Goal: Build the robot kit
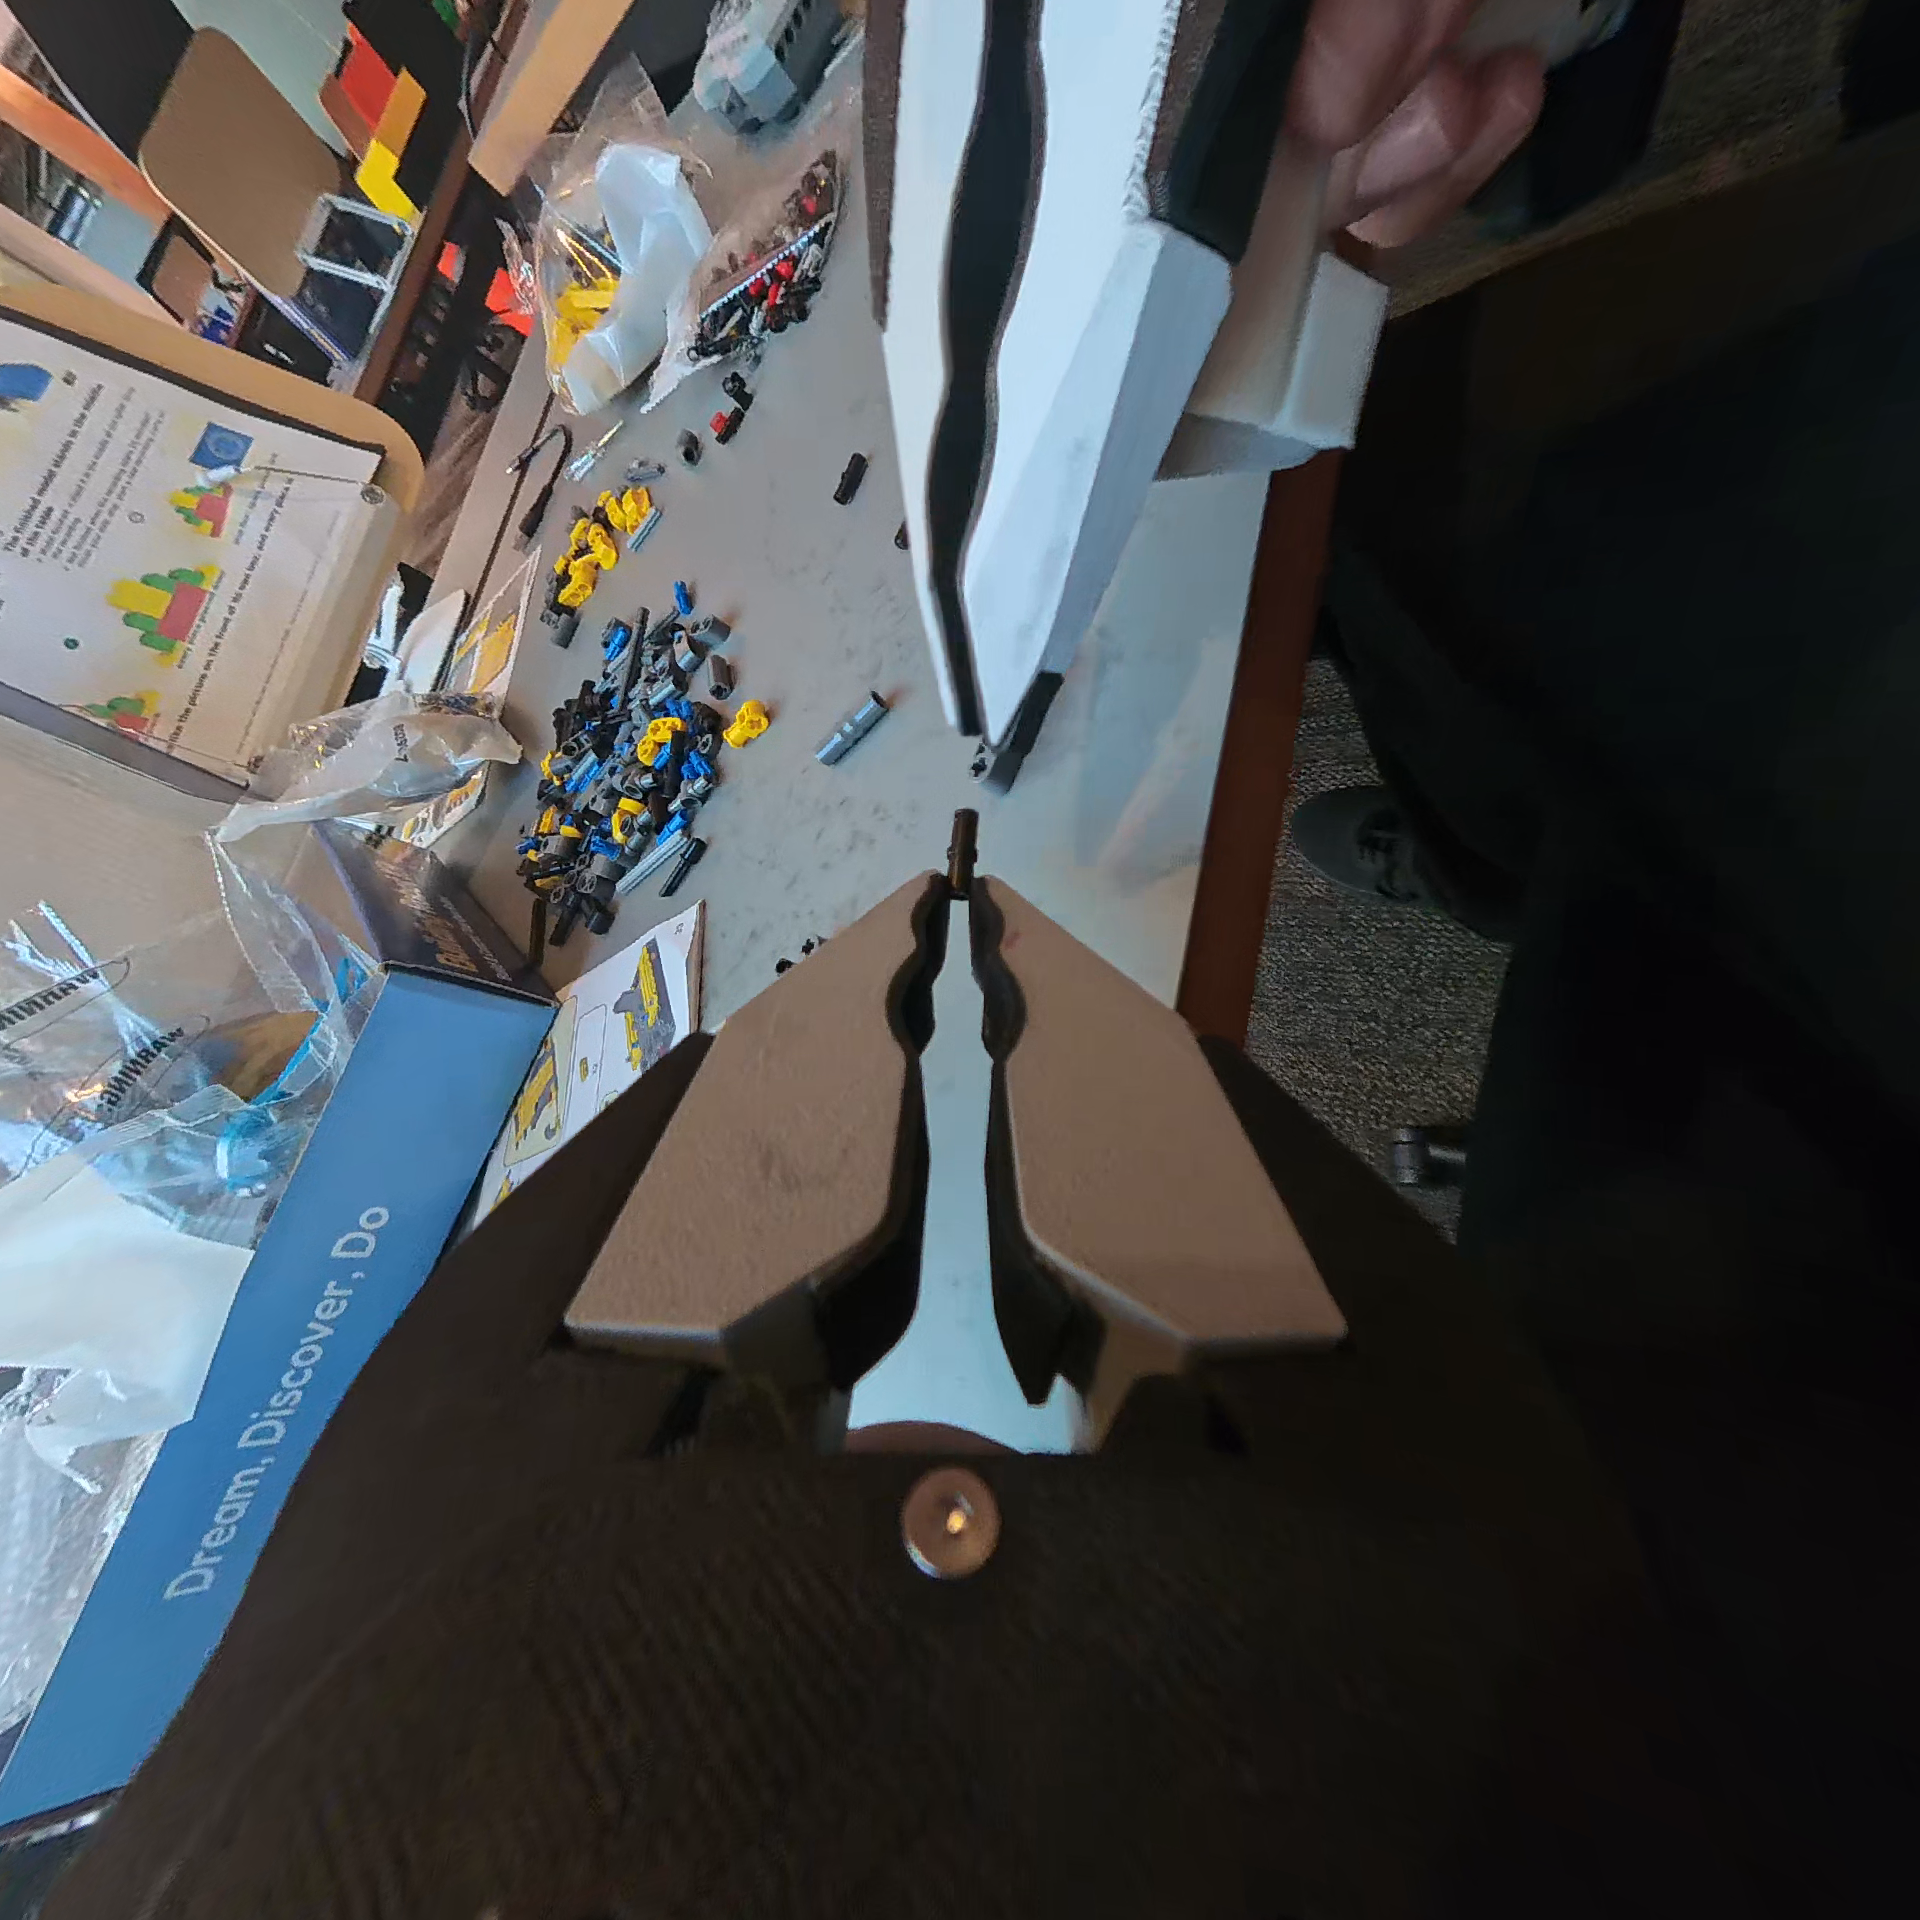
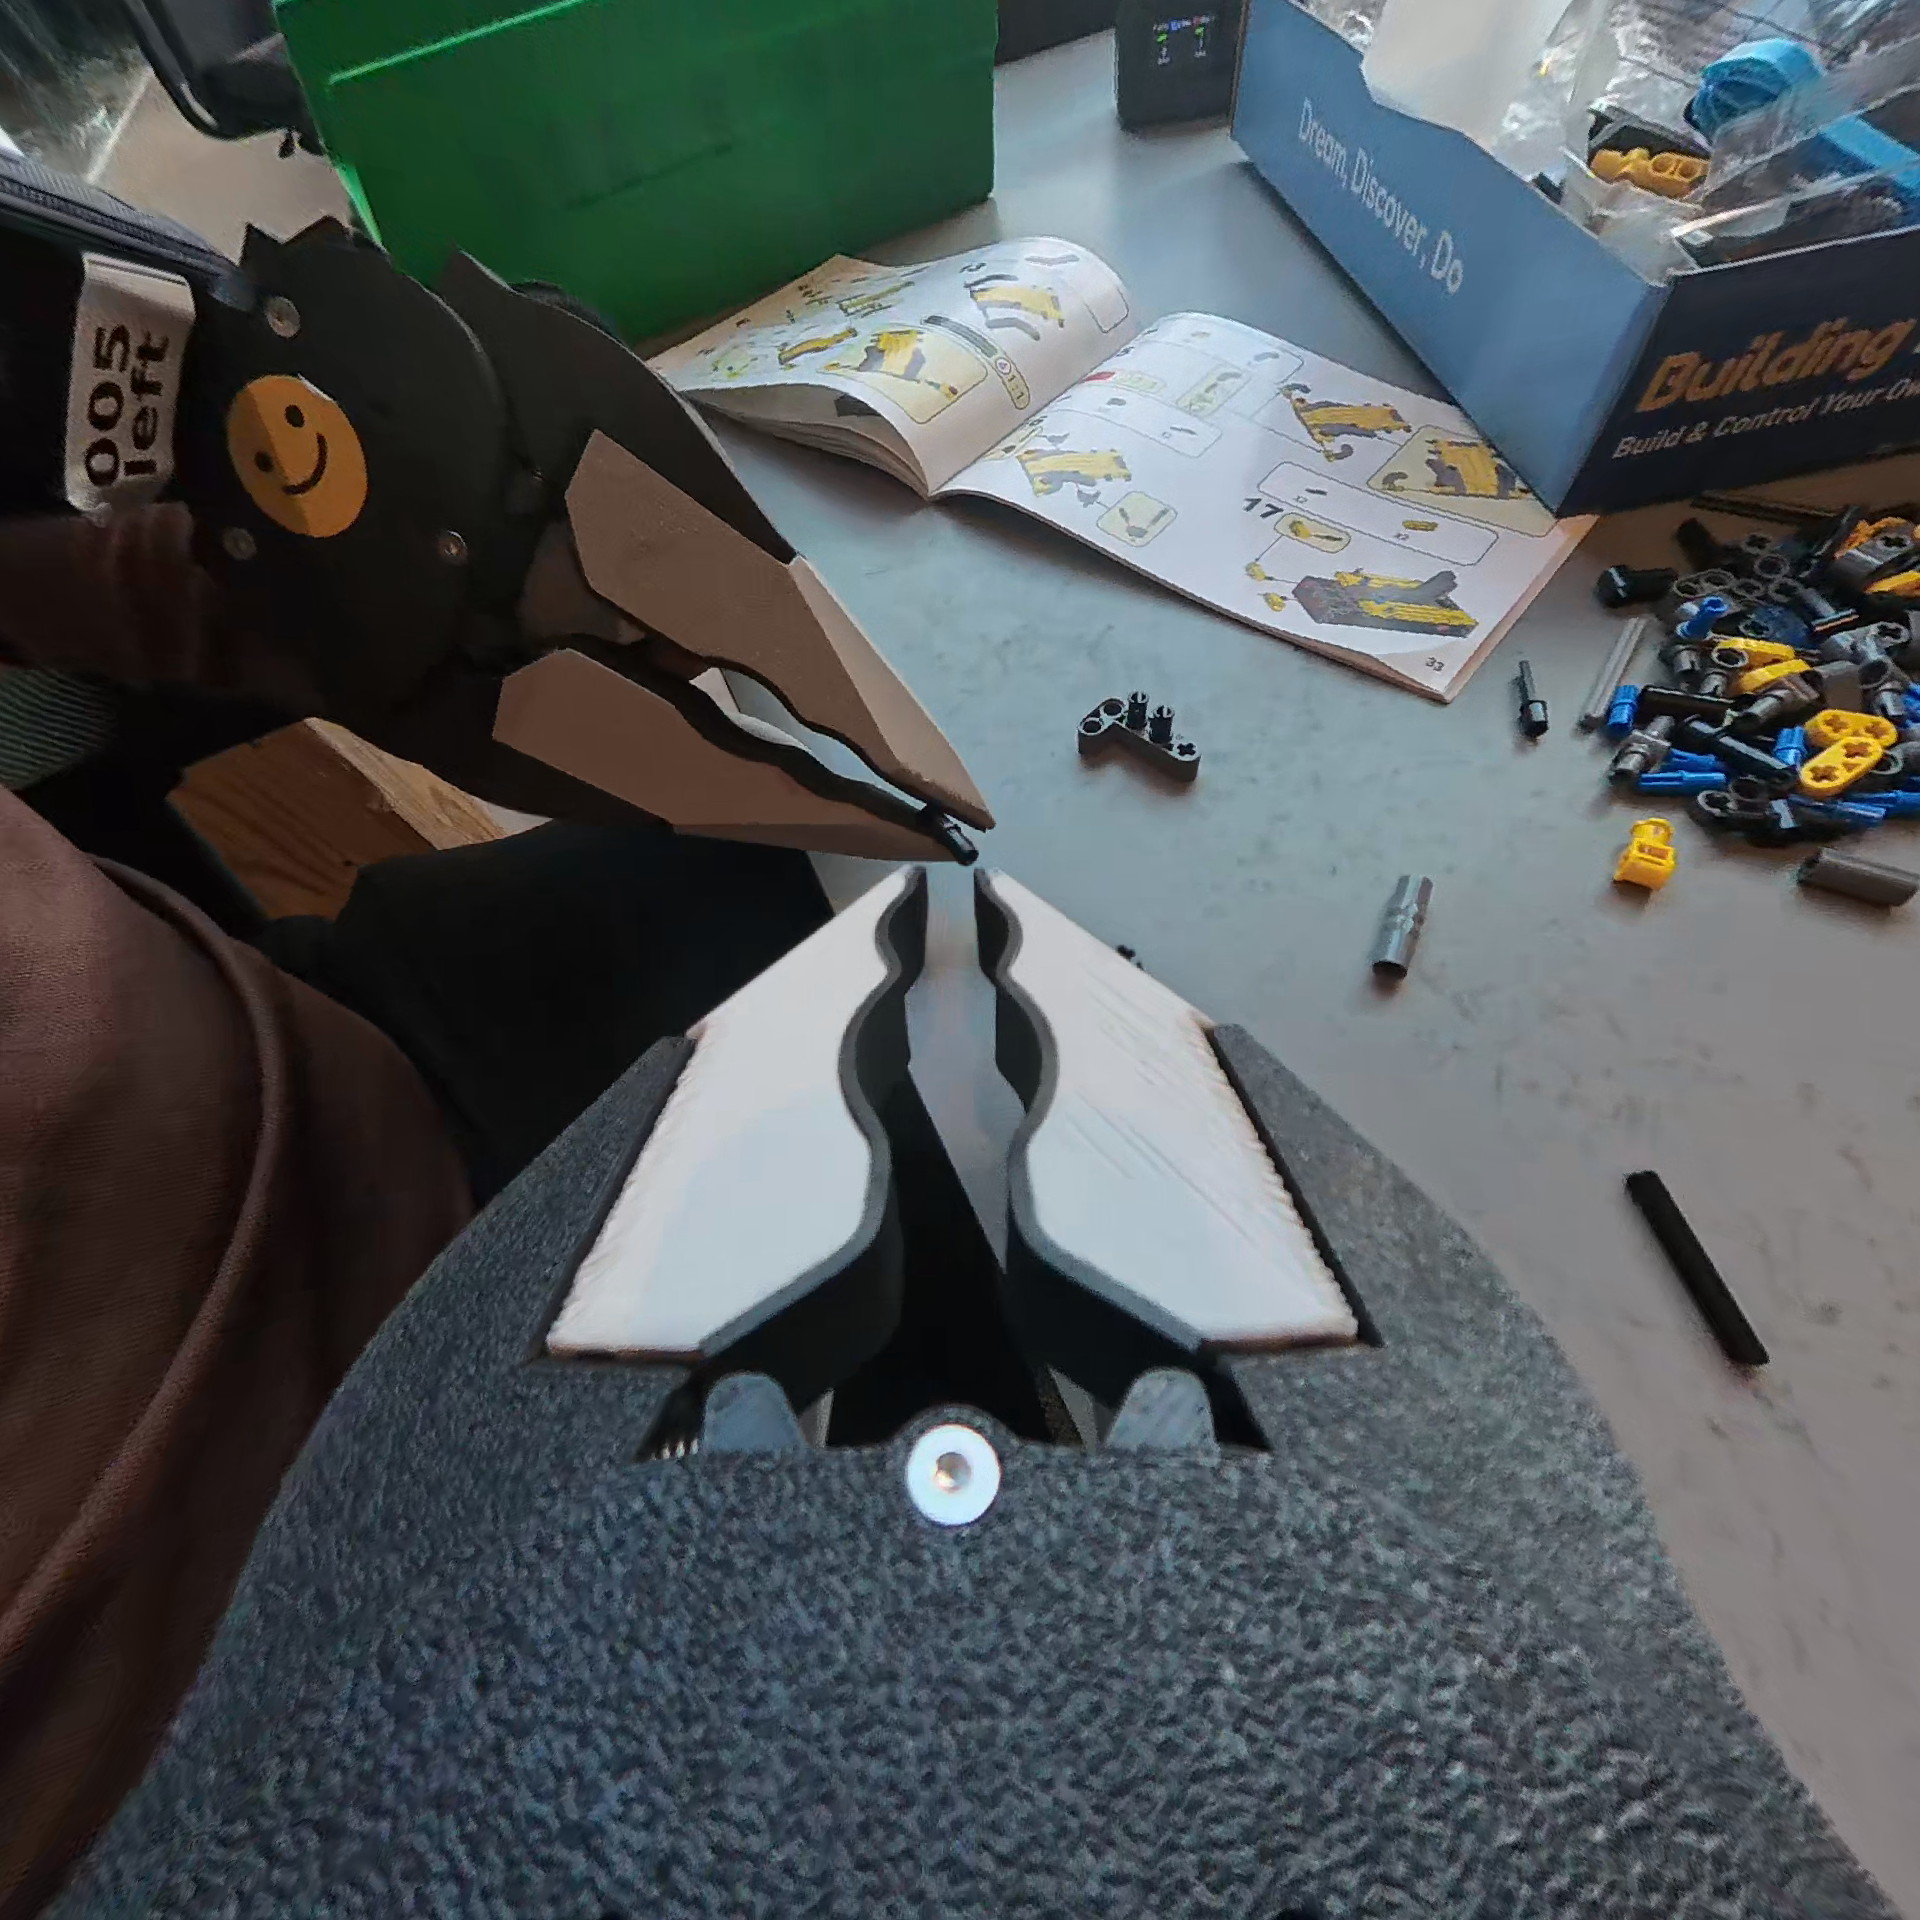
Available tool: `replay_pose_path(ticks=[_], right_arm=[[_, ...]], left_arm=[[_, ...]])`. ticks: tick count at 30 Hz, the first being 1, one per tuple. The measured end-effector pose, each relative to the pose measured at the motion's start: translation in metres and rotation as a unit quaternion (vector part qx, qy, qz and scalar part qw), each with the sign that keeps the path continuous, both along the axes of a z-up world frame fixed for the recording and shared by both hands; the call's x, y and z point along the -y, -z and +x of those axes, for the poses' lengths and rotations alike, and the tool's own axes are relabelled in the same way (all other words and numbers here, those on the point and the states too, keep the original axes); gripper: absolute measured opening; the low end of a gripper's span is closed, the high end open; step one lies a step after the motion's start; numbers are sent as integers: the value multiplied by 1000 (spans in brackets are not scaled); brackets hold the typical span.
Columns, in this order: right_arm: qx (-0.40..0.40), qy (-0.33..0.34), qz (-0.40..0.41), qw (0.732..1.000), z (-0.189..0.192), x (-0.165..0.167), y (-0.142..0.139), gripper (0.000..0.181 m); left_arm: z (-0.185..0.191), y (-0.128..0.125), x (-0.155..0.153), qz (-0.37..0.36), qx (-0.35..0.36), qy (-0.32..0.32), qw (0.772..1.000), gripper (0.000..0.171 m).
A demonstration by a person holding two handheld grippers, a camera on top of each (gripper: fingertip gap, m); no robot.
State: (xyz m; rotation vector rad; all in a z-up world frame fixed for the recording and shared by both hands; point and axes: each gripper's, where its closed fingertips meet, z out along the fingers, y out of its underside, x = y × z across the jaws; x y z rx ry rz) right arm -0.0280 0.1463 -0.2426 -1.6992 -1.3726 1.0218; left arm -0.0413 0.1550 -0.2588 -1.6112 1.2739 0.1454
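Note:
My left gripper is shut on a small black pin, which sticks out past its fingertips, above the grey table. In the right wrist view the left gripper comes in from the left with the pin in its tips. My right gripper is open by a narrow gap and empty, its tips just below the pin. In the left wrist view the right gripper points down from the top, close to the pin. A person's hand holds it.
A black L-shaped piece with pins, a grey connector tube, a yellow piece and a black axle lie loose. A pile of small parts, an open instruction booklet, a blue box and a green box stand beyond. The table's wooden edge is near. My left and right fingertips are right by each other. From the right gripper's tips to the black axle is close to 12 centimetres.

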Motion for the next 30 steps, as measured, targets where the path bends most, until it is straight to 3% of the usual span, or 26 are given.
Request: replay_pose_path(ticks=[8, 11, 30], right_arm=[[-37, -12, -7, 999, -5, 6, -12, 8], [-53, -12, -21, 998, -4, 6, -18, 2], [-100, -21, -85, 991, -6, 10, -28, 4]], left_arm=[[10, -19, 7, 18, 61, 32, 997, 1], [11, -21, 9, 24, 67, 37, 997, 1], [13, -35, 10, 45, 108, 41, 992, 1]])
